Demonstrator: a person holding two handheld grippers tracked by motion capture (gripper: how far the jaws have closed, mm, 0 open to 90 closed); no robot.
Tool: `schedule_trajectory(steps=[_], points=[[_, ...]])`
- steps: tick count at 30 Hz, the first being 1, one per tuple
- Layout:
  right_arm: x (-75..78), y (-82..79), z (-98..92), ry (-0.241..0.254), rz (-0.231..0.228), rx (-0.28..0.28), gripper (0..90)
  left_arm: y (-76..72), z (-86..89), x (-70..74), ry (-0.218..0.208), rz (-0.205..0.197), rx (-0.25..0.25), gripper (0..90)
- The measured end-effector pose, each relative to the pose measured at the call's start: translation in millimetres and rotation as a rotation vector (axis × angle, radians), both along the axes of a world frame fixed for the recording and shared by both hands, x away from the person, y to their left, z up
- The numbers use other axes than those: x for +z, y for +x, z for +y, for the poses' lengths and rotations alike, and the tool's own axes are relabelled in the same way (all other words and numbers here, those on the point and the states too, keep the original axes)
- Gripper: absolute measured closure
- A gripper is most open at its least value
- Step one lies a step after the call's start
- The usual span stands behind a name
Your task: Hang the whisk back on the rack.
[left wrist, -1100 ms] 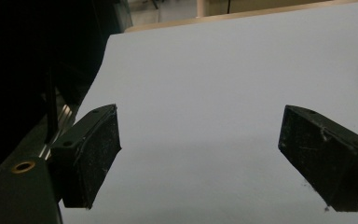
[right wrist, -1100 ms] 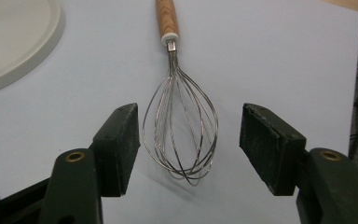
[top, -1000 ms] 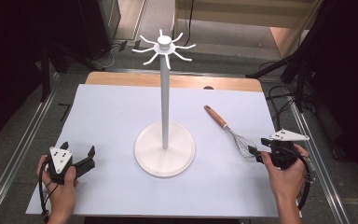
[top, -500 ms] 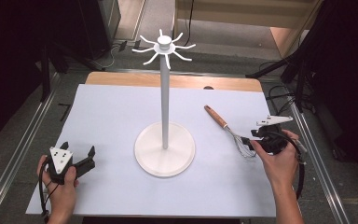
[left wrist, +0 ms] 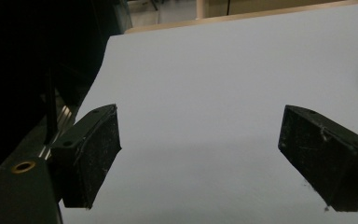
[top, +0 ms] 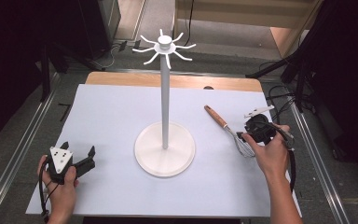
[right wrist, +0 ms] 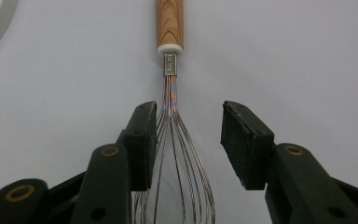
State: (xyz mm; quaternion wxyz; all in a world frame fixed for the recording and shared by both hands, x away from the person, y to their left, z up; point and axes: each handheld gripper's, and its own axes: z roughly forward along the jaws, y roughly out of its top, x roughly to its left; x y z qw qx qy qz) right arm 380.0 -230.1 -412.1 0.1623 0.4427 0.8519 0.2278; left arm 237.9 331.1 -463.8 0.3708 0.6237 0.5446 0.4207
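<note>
White sheeting covers the counter (top: 112, 121), with dark floor and cables beyond its edges. Near the right edge lies the whisk (top: 228, 130), wooden handle pointing away toward the far side, wire head toward the person. The right gripper (right wrist: 189, 140) has come over that wire head, and its jaws have just been closing; in the right gripper view the wires sit between the fingers (right wrist: 142, 140), closer to the left pad than to the right one. The pads seem not yet to press on the wires, though the angle makes that hard to be sure of.

The risk is the grasp point. Springy, rounded wires could bow or slide out as the jaws tighten, and the off-centre approach may push the whisk sideways rather than trap it. Lifted by the head, the heavy handle would likely droop and swing.

The left gripper (top: 72, 163) rests near the front left corner, its jaws wide apart with nothing between them.

Open room is generous between the whisk and the white hook stand (top: 165, 140) at mid-counter, but little lies between the whisk and the right edge, so a nudge that way could send it off. The tall pole and its top hooks need a wide berth on any swing.
</note>
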Motion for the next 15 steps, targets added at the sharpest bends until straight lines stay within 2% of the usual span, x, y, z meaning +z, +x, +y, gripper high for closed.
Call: schedule_trajectory(steps=[8, 9, 12, 15], points=[[-0.8, 15.7, 7.5, -0.023, 0.028, 0.016, 57.0, 0.1, 0.5, 0.1, -0.003, 0.002, -0.001, 13.4], [-1.1, 20.0, 11.0, -0.042, 0.039, 0.021, 55.7, 0.1, 0.5, 0.1, -0.002, 0.003, -0.001, 13.4], [-1.3, 26.2, 16.1, -0.059, 0.043, 0.025, 54.9, 0.2, 0.3, 0.1, 0.0, 0.002, -0.001, 13.4], [-0.8, 30.4, 18.6, -0.053, 0.046, 0.03, 55.1, 0.2, 0.3, 0.1, 0.003, 0.003, -0.004, 13.4]])
